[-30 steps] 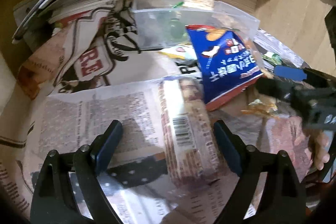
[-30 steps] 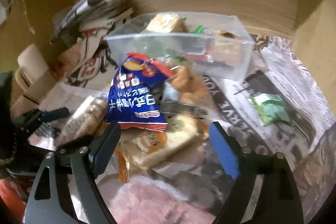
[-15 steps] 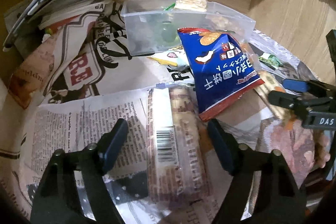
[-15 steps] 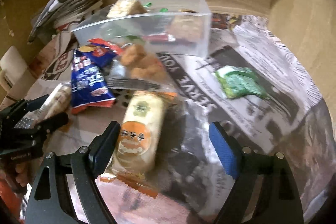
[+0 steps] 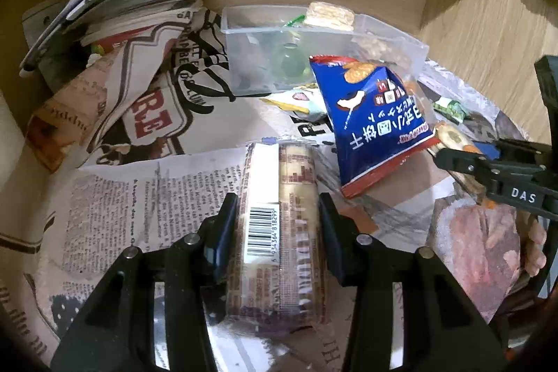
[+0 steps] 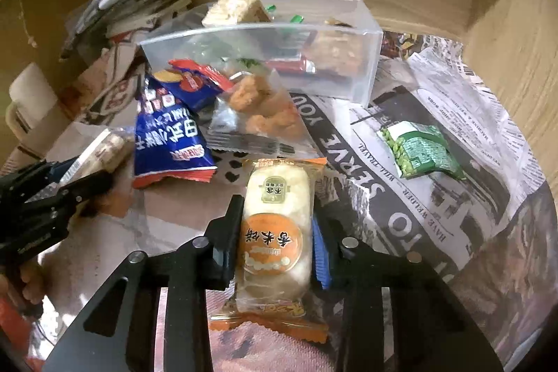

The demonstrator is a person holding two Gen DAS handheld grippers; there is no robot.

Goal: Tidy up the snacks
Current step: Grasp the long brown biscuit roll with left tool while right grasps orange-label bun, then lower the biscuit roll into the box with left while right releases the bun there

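The left gripper point(image 5: 277, 215) has its jaws closed in on a long brown biscuit pack point(image 5: 279, 225), one jaw pressed to each long side, barcode face up. Gripping across the narrow width suits it: the pack is stiff along its length and will probably lift without sagging. The right gripper point(image 6: 277, 229) does the same with an orange-labelled rice cracker pack point(image 6: 275, 232), its jaws shut against both flanks of the pillow wrapper, with the crimped end sticking out below them. Both packs appear to rest on the newspaper-covered desk point(image 6: 436, 135), though I cannot tell whether either has left the surface.

Straight ahead of both sets of jaws stands the clear plastic bin point(image 6: 265, 58), already holding several snacks, so it looks like the destination; each pack is held lengthwise toward it, ready to be carried forward and dropped in. Between the jaws and the bin lie a blue crisp bag point(image 5: 380, 124), leaning against the bin's front, and a clear bag of orange puffs point(image 6: 258, 107). Off to the right of the right jaws sits a green pea packet point(image 6: 422, 149), apart from the rest. These loose ones seem left for later trips, and the carried packs must pass over them to avoid snagging.
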